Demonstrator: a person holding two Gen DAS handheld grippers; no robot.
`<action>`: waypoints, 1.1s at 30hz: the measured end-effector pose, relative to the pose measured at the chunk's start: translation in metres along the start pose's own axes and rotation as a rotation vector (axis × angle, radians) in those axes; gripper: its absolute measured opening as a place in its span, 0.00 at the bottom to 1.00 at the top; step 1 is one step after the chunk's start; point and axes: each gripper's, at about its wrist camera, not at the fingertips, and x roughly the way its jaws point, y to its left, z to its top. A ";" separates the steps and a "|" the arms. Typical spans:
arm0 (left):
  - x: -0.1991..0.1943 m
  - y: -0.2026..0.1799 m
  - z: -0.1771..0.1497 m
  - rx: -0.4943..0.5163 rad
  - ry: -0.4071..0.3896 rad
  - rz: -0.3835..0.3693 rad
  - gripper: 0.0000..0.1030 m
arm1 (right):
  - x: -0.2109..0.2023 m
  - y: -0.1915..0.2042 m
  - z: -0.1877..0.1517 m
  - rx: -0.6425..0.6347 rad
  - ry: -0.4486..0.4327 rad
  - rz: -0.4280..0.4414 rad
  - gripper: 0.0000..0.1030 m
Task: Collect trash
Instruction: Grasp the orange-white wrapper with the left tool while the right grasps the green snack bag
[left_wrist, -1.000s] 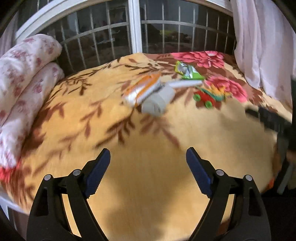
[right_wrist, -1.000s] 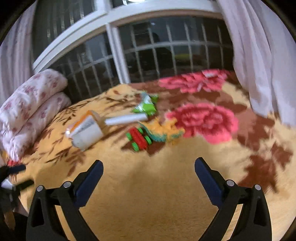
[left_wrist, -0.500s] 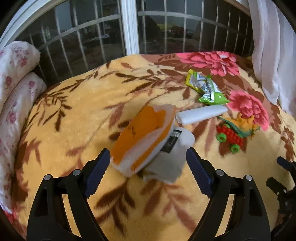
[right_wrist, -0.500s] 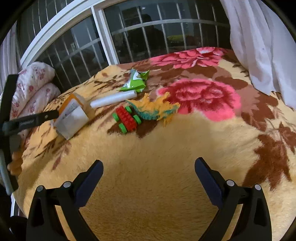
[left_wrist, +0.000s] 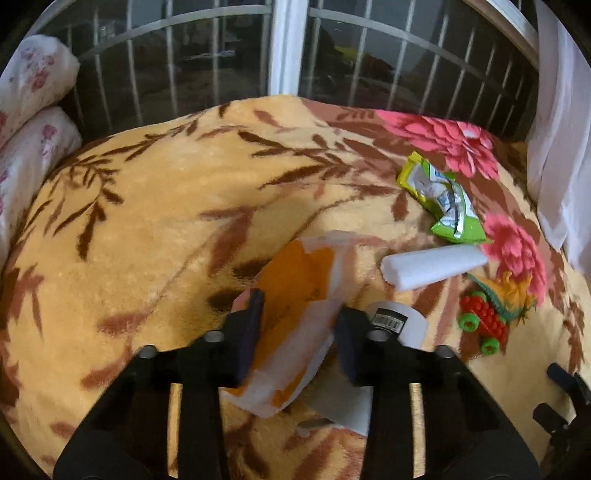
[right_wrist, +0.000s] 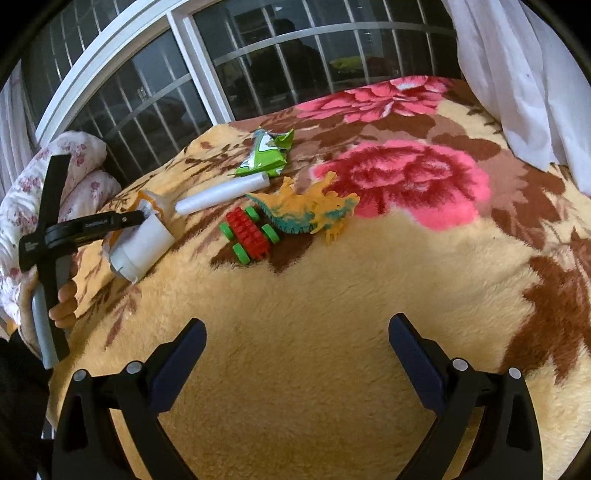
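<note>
Presently noted at the left gripper (left_wrist: 301, 326): jaws drawn narrow, pads set against both flanks of the orange wrapper (left_wrist: 299, 280), gripping across its short width as far as the left wrist view allows. Found lying directly between the jaws, long axis running forward along the fingers with a slight slant to the right, far end well past the tips, near end tucked under and behind the pads. Resting on the blanket (left_wrist: 166, 221), with no clear lift off it to be made out. Just right of the right-hand pad, touching or nearly so: a white tub (left_wrist: 395, 325) on its side, partly under the wrapper; worth checking as a snag on any lift. Ahead and to the right of the jaws, apart from them: a white roll (left_wrist: 432, 266), beyond it a green packet (left_wrist: 443, 199); nearer on the right, a red toy car (left_wrist: 480, 321) and a toy dragon (left_wrist: 506, 291), judged not trash. Left gripper held low, reaching in nearly level with the blanket, handle upright in the hand as seen from the right wrist view. Right gripper (right_wrist: 297, 354): jaws wide, nothing between them, hovering over bare blanket, with all the litter ahead and to the left of its jaws. Judged: left hand plainly the nearer and already placed; next move likely a straight lift, wrapper only.
</note>
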 end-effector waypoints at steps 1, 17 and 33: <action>-0.006 0.000 0.000 -0.003 -0.010 0.010 0.25 | 0.000 0.000 0.000 0.002 0.001 0.000 0.95; -0.169 0.005 -0.074 -0.042 -0.222 0.036 0.21 | -0.022 0.028 -0.009 -0.159 -0.127 -0.121 0.95; -0.137 0.000 -0.148 -0.103 -0.121 -0.109 0.21 | -0.041 0.040 0.035 -0.192 -0.179 -0.084 0.95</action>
